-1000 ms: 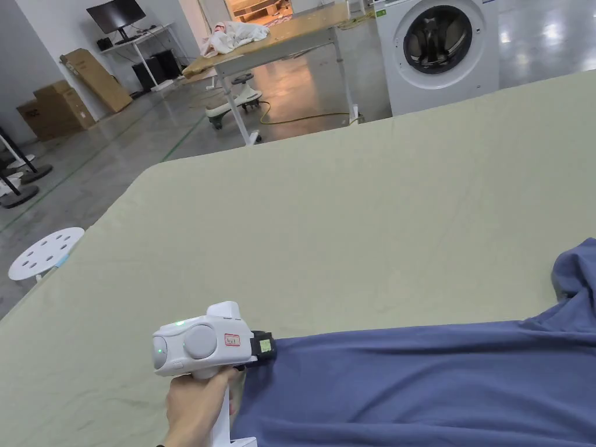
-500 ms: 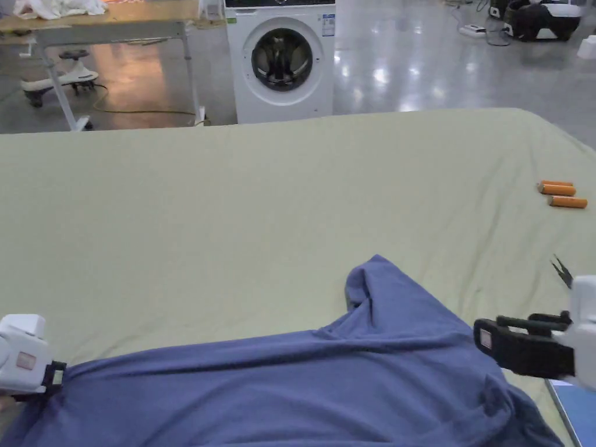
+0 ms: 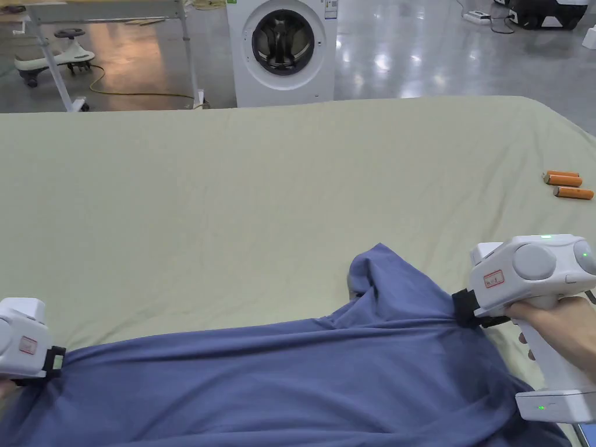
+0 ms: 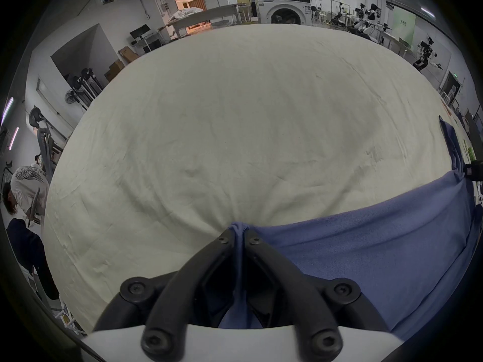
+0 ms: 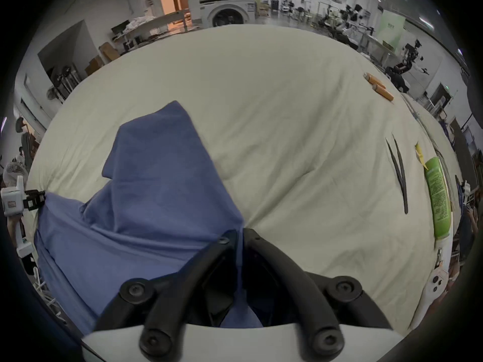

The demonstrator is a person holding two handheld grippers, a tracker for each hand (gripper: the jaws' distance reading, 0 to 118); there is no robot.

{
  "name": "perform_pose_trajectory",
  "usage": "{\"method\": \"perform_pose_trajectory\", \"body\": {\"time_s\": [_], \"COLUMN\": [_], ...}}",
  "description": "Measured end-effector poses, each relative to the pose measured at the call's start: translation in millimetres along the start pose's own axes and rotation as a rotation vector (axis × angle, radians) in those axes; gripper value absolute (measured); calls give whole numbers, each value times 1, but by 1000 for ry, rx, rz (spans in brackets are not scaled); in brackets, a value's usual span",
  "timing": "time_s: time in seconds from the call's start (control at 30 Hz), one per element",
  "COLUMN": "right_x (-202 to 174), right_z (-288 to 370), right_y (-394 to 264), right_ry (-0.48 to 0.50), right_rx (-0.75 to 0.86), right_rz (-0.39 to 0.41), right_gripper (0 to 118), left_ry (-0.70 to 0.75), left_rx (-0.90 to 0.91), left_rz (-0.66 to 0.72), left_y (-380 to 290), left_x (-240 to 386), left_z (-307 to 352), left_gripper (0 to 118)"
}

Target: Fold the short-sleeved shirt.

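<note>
Head view shows my left gripper (image 3: 57, 361) and right gripper (image 3: 463, 308) each clenched on an edge of the soft, limp blue cotton short-sleeved shirt (image 3: 302, 384) stretched between them on the pale green sheet-covered table (image 3: 291, 186), so I judge it light, floppy and best gripped at seams.

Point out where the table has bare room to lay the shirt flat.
Bare sheet runs from the shirt to the far edge, toward the washing machine. The right edge is crowded: orange tubes, tweezers, green packet.
</note>
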State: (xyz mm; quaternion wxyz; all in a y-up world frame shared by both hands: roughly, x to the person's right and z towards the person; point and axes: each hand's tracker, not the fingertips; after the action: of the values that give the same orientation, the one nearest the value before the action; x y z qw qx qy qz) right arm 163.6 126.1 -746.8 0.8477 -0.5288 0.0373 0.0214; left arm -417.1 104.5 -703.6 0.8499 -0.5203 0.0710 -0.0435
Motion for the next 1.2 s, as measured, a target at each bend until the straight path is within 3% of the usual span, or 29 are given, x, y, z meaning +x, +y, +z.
{"method": "perform_pose_trajectory", "body": {"time_s": [0.17,0.37,0.47,0.7,0.87,0.93,0.97,1.03,1.07,1.2], "right_x": [5,16,18,11,2,-3,-5,-6,-8,-20], "right_z": [32,125,158,179,159,153,152,151,153,174], "right_y": [-18,-83,-137,-247,-275,-278,-280,-280,-281,-284], "right_ry": [57,179,156,155,134,120,110,100,86,97], "right_rx": [107,292,334,339,304,312,318,320,337,547], "right_rz": [-35,-38,-22,-121,-139,-122,-109,-89,-83,-88], "right_gripper": [2,2,2,2,2,5,15,66,72,71], "left_ry": [-17,-257,-264,-248,-268,-272,-254,-203,-164,11], "left_rx": [163,354,374,349,333,342,342,361,412,629], "left_rz": [-1,137,132,141,195,189,180,166,167,124], "left_y": [-16,-82,-133,-232,-256,-260,-261,-263,-264,-268], "left_x": [-16,-65,-79,-75,-81,-82,-78,-80,-81,-55], "left_z": [35,134,163,167,139,133,134,135,139,181], "left_gripper": [0,0,0,0,3,18,33,75,81,82]}}
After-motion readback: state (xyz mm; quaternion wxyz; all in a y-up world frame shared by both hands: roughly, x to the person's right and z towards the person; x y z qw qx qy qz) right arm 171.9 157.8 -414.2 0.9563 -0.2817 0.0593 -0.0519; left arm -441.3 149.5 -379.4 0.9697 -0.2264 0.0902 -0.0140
